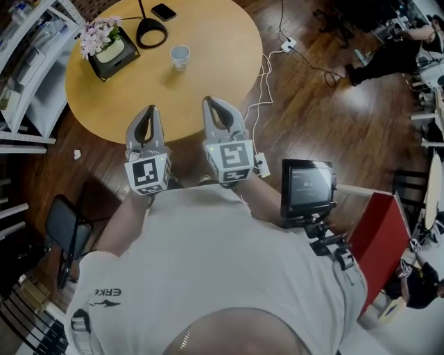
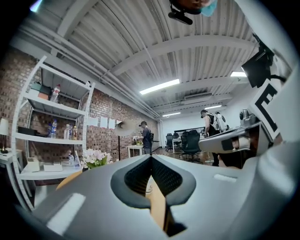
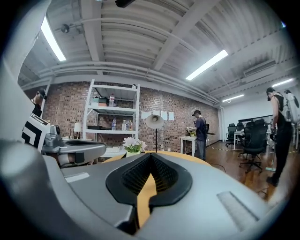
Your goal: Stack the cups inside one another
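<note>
A small pale cup (image 1: 180, 56) stands upright on the round wooden table (image 1: 208, 76), toward its far middle; it may be more than one cup nested, I cannot tell. My left gripper (image 1: 149, 111) and right gripper (image 1: 211, 102) hover side by side over the table's near edge, well short of the cup. Both are shut with nothing between their jaws. In the left gripper view the closed gripper (image 2: 151, 158) points level, with a sliver of the cup (image 2: 149, 186) showing in the gap. In the right gripper view the closed gripper (image 3: 150, 157) faces across the table top (image 3: 187, 156).
A black box of flowers (image 1: 107, 48), a black lamp base (image 1: 151, 32) and a phone (image 1: 164, 12) sit at the table's far side. White shelves (image 1: 28, 62) stand left. Cables (image 1: 267, 76) cross the floor right of the table, near a monitor on a stand (image 1: 306, 187).
</note>
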`<state>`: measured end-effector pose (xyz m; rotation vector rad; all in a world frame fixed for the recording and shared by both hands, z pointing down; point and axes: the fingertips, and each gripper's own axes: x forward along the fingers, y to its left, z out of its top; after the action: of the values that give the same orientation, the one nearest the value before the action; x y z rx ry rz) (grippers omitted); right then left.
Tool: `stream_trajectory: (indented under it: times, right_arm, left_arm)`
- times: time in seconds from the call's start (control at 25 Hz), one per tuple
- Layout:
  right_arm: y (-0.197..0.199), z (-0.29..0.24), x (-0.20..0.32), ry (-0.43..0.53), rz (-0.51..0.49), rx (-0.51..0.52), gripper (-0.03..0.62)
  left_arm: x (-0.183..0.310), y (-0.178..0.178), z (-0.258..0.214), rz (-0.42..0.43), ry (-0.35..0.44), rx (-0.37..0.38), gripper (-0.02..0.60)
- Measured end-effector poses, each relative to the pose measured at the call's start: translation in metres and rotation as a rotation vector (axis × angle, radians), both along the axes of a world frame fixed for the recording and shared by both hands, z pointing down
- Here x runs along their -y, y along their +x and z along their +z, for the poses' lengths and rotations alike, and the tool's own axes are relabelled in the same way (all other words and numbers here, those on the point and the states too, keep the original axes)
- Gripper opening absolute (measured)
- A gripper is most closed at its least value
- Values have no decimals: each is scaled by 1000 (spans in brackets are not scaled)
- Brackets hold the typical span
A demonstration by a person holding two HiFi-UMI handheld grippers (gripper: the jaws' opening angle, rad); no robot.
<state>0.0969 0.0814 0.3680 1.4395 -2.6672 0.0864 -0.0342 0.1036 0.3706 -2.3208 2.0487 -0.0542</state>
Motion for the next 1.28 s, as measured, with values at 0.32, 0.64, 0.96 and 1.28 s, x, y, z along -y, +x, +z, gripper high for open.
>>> stream_trajectory:
  times: [0.32,0.64,0.96,1.28]
  right_arm:
    - [1,-2,-8,-19,-24,41,14]
    - [-18,-5,-27,-28,-45,30,14]
    - [-36,-2,-48,-35,-50,9,12]
    - [-43,0,-55,-44,-27,5,12]
  left_arm:
    - [-10,1,-2,-21,-5,-5,2]
    - [-30,-15,-3,-15,-20,-33,2]
    - [-46,-28,2,25,-35,-41,2]
    - [-47,-32,5,67,-35,-59,2]
